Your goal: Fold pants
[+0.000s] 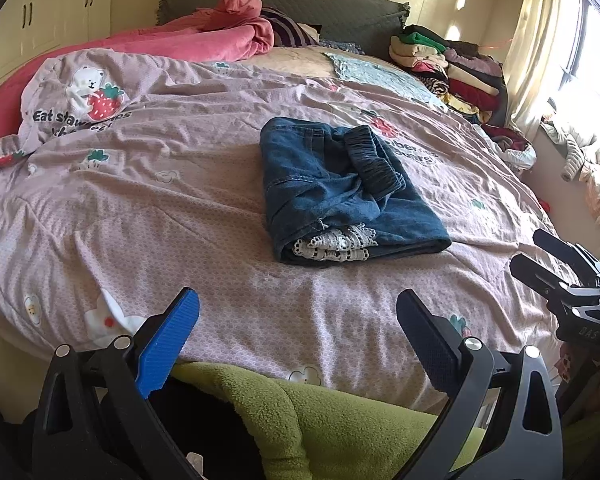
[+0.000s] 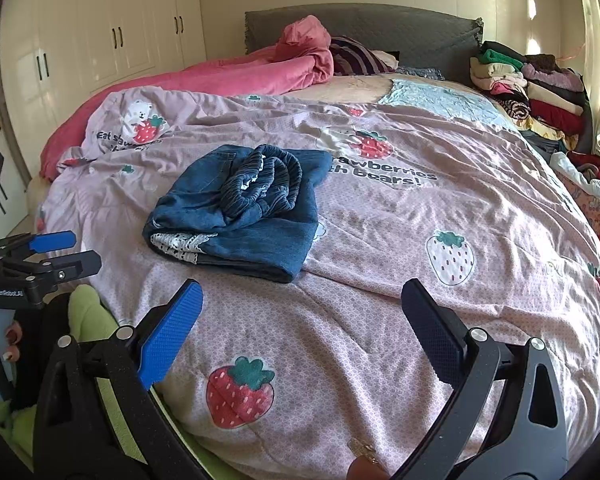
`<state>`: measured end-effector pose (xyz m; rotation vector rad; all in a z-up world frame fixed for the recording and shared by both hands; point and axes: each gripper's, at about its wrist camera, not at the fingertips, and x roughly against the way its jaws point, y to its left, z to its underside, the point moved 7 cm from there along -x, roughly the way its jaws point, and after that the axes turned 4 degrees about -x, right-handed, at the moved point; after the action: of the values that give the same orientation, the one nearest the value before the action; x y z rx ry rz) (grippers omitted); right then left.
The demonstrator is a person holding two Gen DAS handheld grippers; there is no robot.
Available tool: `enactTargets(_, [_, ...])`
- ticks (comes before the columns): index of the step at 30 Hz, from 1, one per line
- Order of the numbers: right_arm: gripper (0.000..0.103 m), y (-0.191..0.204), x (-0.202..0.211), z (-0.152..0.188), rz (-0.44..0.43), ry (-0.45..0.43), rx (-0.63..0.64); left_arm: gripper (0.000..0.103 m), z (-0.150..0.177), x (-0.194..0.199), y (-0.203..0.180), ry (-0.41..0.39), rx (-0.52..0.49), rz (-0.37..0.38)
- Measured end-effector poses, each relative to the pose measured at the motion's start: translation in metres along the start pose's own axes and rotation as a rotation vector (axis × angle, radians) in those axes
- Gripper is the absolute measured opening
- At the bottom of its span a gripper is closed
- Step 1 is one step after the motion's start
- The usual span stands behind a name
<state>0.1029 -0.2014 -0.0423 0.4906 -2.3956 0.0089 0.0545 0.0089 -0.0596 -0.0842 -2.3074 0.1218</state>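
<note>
Pants (image 1: 348,192) are seen folded into a compact bundle on the quilt (image 1: 180,208). Left tongs (image 1: 298,332) and right tongs (image 2: 302,320) are held spread and empty, short of the pants.

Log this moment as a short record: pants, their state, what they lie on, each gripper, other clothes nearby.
pants: blue denim pants, lace trim showing at the near edge
state: folded into a compact bundle, elastic waistband on top
surface: pink strawberry-print duvet on the bed
left gripper: open, empty, short of the pants
right gripper: open, empty, short of the pants
other clothes: stack of folded clothes at the far right by the headboard
</note>
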Motion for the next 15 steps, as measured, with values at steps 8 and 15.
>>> enactTargets(8, [0.094,-0.0002,-0.0001,-0.0001,-0.002,0.001,0.001,0.099,0.0018,-0.0004,-0.0012,0.009,0.0,-0.002])
enactTargets(15, [0.094,0.0002,0.0002,-0.0002,-0.001,0.0,0.0,0.099,0.0019,-0.0003,-0.001,0.009,0.0,-0.002])
